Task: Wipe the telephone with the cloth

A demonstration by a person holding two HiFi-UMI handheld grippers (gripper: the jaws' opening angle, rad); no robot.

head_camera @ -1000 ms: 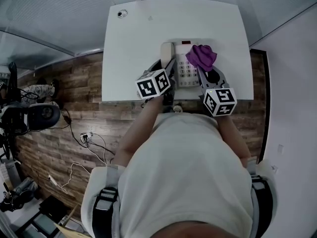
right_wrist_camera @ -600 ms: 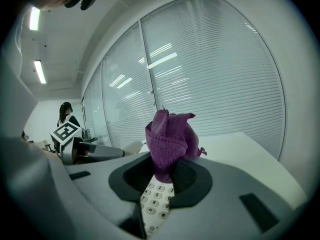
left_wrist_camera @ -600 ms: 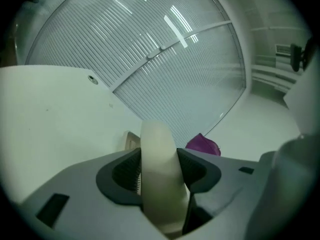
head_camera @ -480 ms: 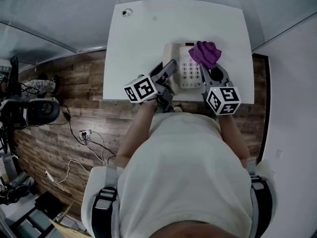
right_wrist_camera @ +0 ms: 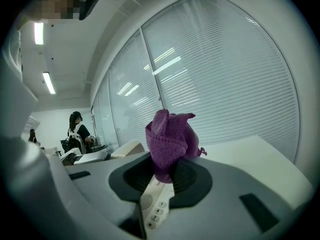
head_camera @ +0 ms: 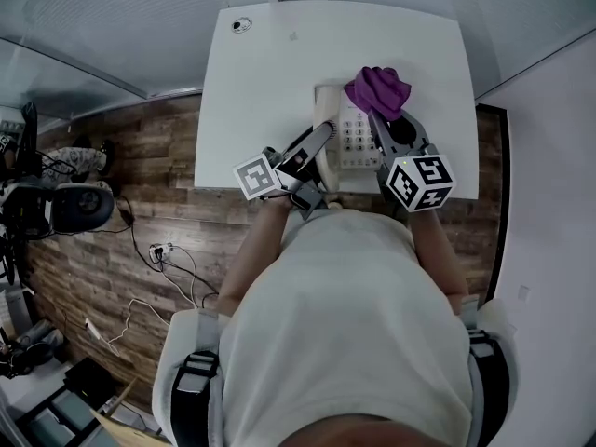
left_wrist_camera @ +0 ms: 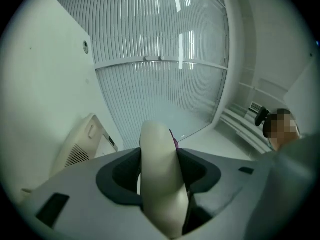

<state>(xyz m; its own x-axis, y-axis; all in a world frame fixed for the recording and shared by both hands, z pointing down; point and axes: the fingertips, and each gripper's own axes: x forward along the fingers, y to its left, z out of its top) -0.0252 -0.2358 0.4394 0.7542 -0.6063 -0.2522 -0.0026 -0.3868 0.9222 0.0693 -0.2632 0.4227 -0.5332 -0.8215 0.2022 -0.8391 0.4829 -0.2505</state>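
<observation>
A cream telephone (head_camera: pixel 352 138) sits near the front edge of the white table (head_camera: pixel 270 82). My left gripper (head_camera: pixel 318 140) is shut on its cream handset (head_camera: pixel 323 110) at the phone's left side. In the left gripper view the handset (left_wrist_camera: pixel 160 174) fills the jaws and the phone's body (left_wrist_camera: pixel 82 146) lies to the left. My right gripper (head_camera: pixel 380 117) is shut on a bunched purple cloth (head_camera: pixel 377 89) over the far end of the phone. In the right gripper view the cloth (right_wrist_camera: pixel 170 141) stands up from the jaws, above the keypad (right_wrist_camera: pixel 157 209).
A small round fitting (head_camera: pixel 241 25) is set in the table's far left corner. Window blinds (right_wrist_camera: pixel 225 74) run behind the table. Wooden floor with cables and equipment (head_camera: pixel 65 208) lies to the left. A person (right_wrist_camera: pixel 77 129) stands far back in the room.
My left gripper has swung left and down, still holding the handset, and its cube has turned. My right gripper has carried the cloth a little left and farther over the phone.
</observation>
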